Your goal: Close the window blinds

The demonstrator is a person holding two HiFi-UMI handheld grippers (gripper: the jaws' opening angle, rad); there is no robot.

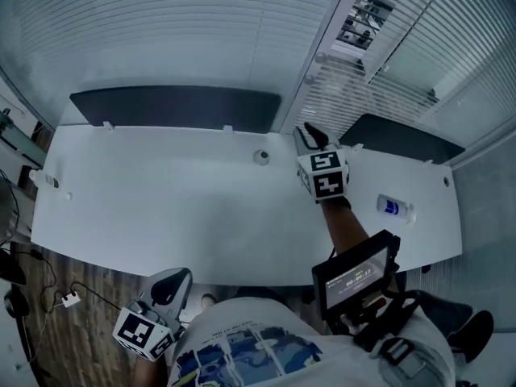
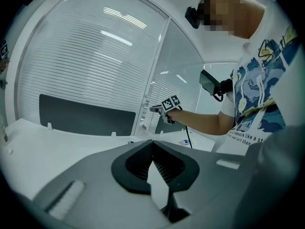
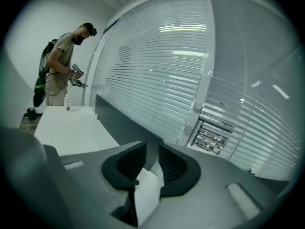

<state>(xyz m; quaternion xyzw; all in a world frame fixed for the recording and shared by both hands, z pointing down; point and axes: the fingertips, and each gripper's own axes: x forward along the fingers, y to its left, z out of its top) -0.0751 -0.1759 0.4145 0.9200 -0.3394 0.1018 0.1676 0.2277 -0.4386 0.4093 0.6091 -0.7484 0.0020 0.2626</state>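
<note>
A person leans over a long white bench (image 1: 161, 208) to reach the white horizontal-slat window blinds (image 1: 177, 31) that run along its far edge above dark grey rectangular panels (image 1: 177, 107).

The right tool (image 3: 152, 144) is stretched out to the upright grey window post (image 1: 326, 47) between two panes. Its jaws are drawn in narrow around a pale grey wand (image 3: 152, 157), a slim vertical strip that fills the gap between them and appears to be the blinds' control, though its top is out of sight. The left tool (image 2: 152, 142) hangs low at the person's side, off the near edge of the bench, with its jaw tips together and nothing between them.

The broad blind on the left looks lowered all the way to the panels, its slats lying close. The narrow section just right of the post is another matter — objects beyond the glass show plainly between its slats, so it reads as open.

By this evidence the job is at an early stage: the control seems to be in hand, but the slats beside the post have yet to be turned shut — and the wand then let go. A small white bottle with a blue label (image 1: 395, 208) lies on the bench, right of the outstretched arm.
</note>
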